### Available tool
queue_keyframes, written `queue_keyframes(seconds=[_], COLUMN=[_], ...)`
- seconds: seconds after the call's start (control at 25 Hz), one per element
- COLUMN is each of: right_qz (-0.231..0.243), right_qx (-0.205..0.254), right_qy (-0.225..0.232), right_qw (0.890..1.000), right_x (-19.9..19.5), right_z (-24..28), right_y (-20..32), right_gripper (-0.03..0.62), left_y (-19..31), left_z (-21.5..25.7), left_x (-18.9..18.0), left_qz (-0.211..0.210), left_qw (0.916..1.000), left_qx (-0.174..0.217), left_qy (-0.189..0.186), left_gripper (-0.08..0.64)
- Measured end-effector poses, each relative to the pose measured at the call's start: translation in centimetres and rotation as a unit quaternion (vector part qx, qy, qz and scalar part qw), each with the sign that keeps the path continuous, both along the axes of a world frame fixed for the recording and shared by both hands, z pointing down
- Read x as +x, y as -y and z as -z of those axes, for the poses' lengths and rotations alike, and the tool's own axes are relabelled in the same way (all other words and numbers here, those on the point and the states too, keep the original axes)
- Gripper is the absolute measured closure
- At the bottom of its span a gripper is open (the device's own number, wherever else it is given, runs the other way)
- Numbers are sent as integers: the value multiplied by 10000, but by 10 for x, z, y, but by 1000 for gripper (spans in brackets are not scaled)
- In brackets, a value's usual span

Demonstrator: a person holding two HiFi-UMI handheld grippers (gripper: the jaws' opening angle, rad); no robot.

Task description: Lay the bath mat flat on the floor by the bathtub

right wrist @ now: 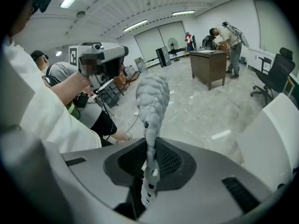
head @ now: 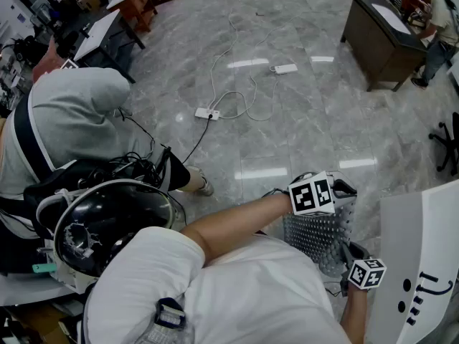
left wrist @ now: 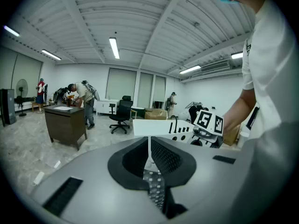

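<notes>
Grey bath mat (head: 319, 236), lower part behind shirt (head: 251, 292)

Bath mat (head: 315, 236) hangs in front of the person, its edges clamped between both grippers' jaws. Left gripper (left wrist: 150, 157) is on the far top edge, right gripper (right wrist: 150, 158) on the near right edge. Bathtub (head: 423, 256) sits just right of the mat (touching or not: can't tell). Power strip (head: 206, 112) lies on the floor ahead, left of the mat, well apart. Desk (head: 380, 38) is far back right. Office chair (head: 448, 145) is at the right edge, between desk and bathtub. Seated person (head: 68, 120) is far left.
</notes>
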State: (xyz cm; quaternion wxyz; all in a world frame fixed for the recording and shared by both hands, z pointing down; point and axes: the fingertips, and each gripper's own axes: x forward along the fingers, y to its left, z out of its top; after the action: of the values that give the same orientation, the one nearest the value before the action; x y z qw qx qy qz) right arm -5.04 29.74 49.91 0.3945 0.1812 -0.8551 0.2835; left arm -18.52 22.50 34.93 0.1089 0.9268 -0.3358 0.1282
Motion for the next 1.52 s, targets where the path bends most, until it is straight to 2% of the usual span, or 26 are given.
queue_keyframes(seconds=[0.12, 0.28, 0.44, 0.64, 0.88, 1.16, 1.52], right_qz=[360, 1054, 1008, 969, 609, 313, -280], right_qx=[96, 246, 214, 255, 137, 31, -70], right_qy=[13, 253, 66, 41, 83, 23, 53], right_qw=[9993, 9938, 9947, 9950, 9980, 9995, 9996], right_x=[28, 28, 87, 151, 196, 200, 164], right_z=[-14, -27, -15, -20, -24, -35, -25], right_y=[19, 37, 37, 67, 105, 164, 294], right_gripper=[528, 529, 529, 532, 532, 534, 535], left_y=[11, -11, -17, 11, 36, 88, 238], left_z=[-19, -26, -24, -21, -12, -23, -34], left_x=[28, 32, 83, 139, 181, 183, 139], left_qz=[202, 870, 883, 929, 694, 520, 60], left_qw=[9996, 9961, 9948, 9933, 9949, 9941, 9942], left_qx=[60, -134, -435, -482, -503, -659, -707], left_qy=[167, -7, -278, -488, -531, -689, -807], left_gripper=[529, 529, 529, 529, 529, 529, 529])
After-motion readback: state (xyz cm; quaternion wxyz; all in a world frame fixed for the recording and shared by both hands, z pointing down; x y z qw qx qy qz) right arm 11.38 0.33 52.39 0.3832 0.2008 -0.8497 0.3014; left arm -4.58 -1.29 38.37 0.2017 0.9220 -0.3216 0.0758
